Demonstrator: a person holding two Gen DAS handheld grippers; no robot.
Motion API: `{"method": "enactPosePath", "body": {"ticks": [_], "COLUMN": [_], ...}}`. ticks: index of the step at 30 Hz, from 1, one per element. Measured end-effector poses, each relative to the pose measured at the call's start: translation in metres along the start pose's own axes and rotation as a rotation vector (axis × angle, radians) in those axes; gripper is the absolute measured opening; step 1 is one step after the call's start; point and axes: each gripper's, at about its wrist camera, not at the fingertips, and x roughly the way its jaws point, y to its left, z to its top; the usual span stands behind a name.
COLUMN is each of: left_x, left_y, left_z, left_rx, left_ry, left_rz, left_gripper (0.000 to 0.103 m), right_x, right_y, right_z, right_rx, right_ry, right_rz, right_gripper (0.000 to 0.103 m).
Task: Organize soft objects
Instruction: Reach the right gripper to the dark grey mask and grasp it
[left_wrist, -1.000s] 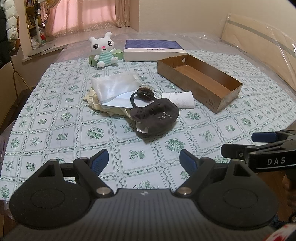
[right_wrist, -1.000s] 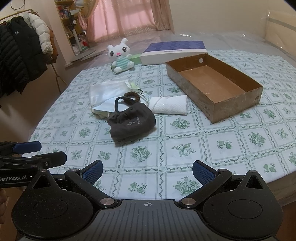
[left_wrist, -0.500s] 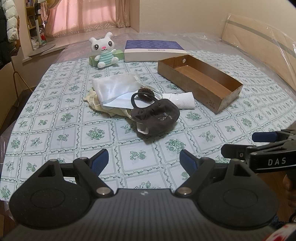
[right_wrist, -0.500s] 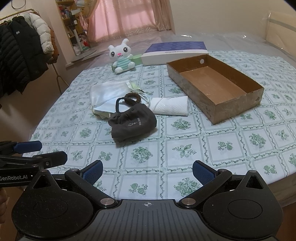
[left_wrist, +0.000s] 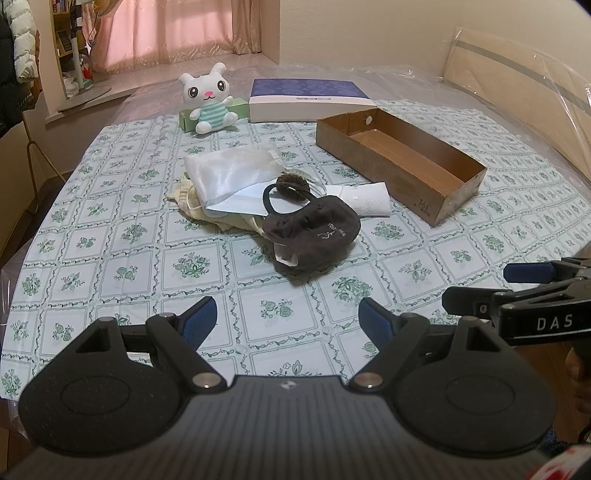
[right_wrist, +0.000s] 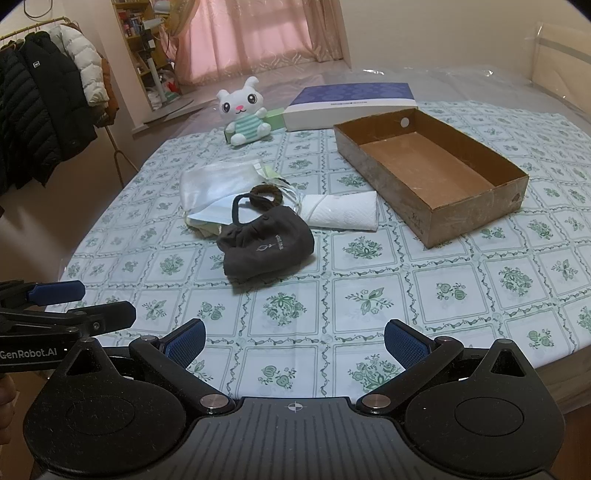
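Observation:
A pile of soft things lies mid-table: a dark grey pouch (left_wrist: 314, 230) (right_wrist: 267, 240), a brown hair tie (left_wrist: 291, 182) (right_wrist: 266, 192), a white mesh bag (left_wrist: 229, 171) (right_wrist: 218, 181), a blue face mask (left_wrist: 236, 206), a cream cloth (left_wrist: 192, 199) and a folded white towel (left_wrist: 369, 199) (right_wrist: 343, 210). An empty cardboard box (left_wrist: 399, 162) (right_wrist: 428, 173) stands to their right. My left gripper (left_wrist: 286, 319) and right gripper (right_wrist: 293, 341) are both open and empty, near the table's front edge, well short of the pile.
A white plush bunny (left_wrist: 208, 99) (right_wrist: 245, 110) leans on a green box (left_wrist: 240, 110) at the back. A blue and white flat box (left_wrist: 306, 98) (right_wrist: 351, 103) lies beside it. Coats (right_wrist: 40, 110) hang at the left. The patterned tablecloth (right_wrist: 369, 295) covers the table.
Both views have barely shifted; the grippers stay open and nothing on the table has moved.

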Motion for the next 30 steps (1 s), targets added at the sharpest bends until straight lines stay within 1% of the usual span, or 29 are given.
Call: {"method": "enactPosePath", "body": {"ticks": [8,10,16,24,30], "left_x": [-0.001,0.006,0.014,0.032,0.05], "left_y": [0.001,0.002,0.004,0.009,0.012], "left_z": [0.001,-0.004,-0.007,-0.003,0.0], "left_rx": [0.0,-0.001,0.001,-0.008,-0.005], "left_ry": [0.0,0.002,-0.005,-0.001,0.008], "left_rz": [0.0,0.001,0.012,0.012,0.018], "left_gripper": [0.083,0.083,0.083,0.083,0.083], "right_x": [0.0,0.001,0.004,0.019,0.037], "right_y": [0.001,0.001,-0.007,-0.014,-0.018], "right_z": [0.001,0.001,0.002,0.007,0.013], "right_rx": [0.001,0.0,0.015,0.031,0.046], "right_ry": [-0.002,-0.006,-0.039,-0.078,-0.078], "right_rz": [0.001,0.008,0.035,0.072,0.082], "right_gripper": [0.103,0.103,0.103,0.103,0.103]}}
